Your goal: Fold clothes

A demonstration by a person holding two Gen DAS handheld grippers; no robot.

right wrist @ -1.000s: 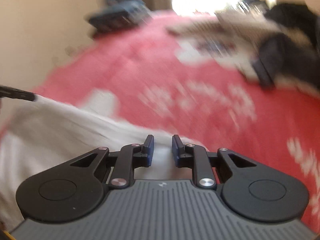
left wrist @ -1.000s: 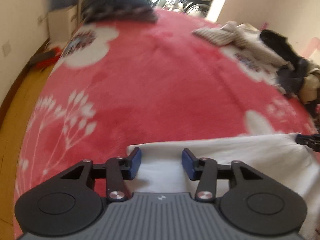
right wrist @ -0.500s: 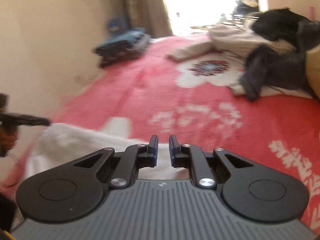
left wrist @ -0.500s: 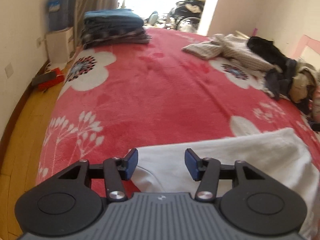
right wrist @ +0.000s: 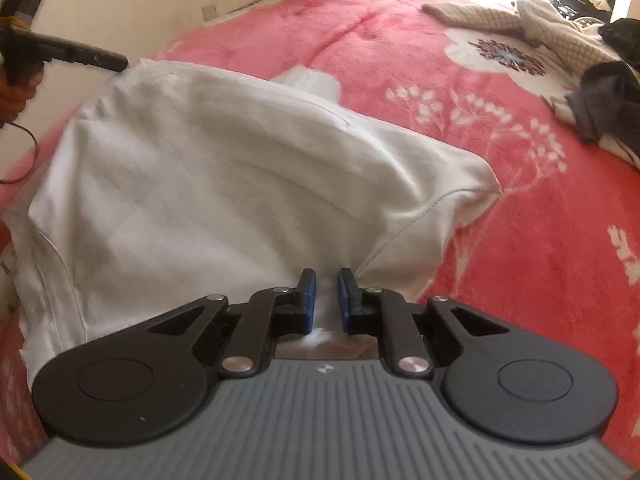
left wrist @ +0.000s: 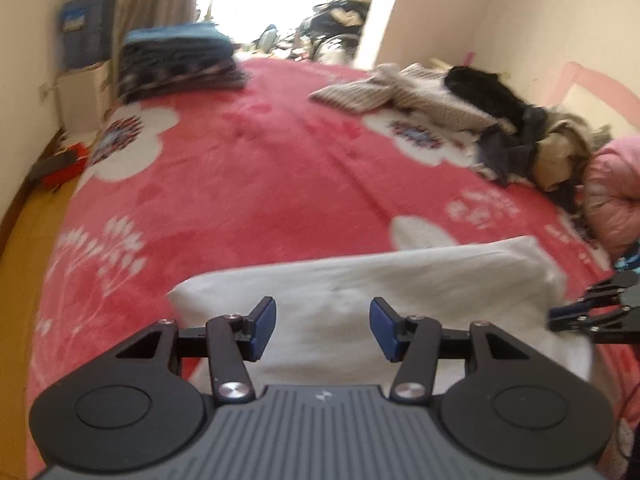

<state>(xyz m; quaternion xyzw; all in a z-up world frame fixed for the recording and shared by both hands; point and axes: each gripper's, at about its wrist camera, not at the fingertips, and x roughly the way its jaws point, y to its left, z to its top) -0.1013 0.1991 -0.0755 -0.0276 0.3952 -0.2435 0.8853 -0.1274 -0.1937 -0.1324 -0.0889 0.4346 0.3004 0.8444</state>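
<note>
Two tools are in play on my feeds. In the left wrist view my left tool sits at the bottom centre with its blue pads spread wide, gripping nothing, hovering over the near edge of the white garment. That garment lies flat on the red floral bed, its long axis running left to right across the lower half of the frame, one end pointing toward the right edge where my right tool comes in. In the right wrist view the right tool has its pads nearly together with a narrow gap, white cloth lying between them; I cannot tell whether it is truly pinched. From here the white garment stretches from the lower centre up to the upper left of the frame, where the left tool pokes in. A folded stack sits at the upper left of the left view, a loose clothes pile at the upper right.
</note>
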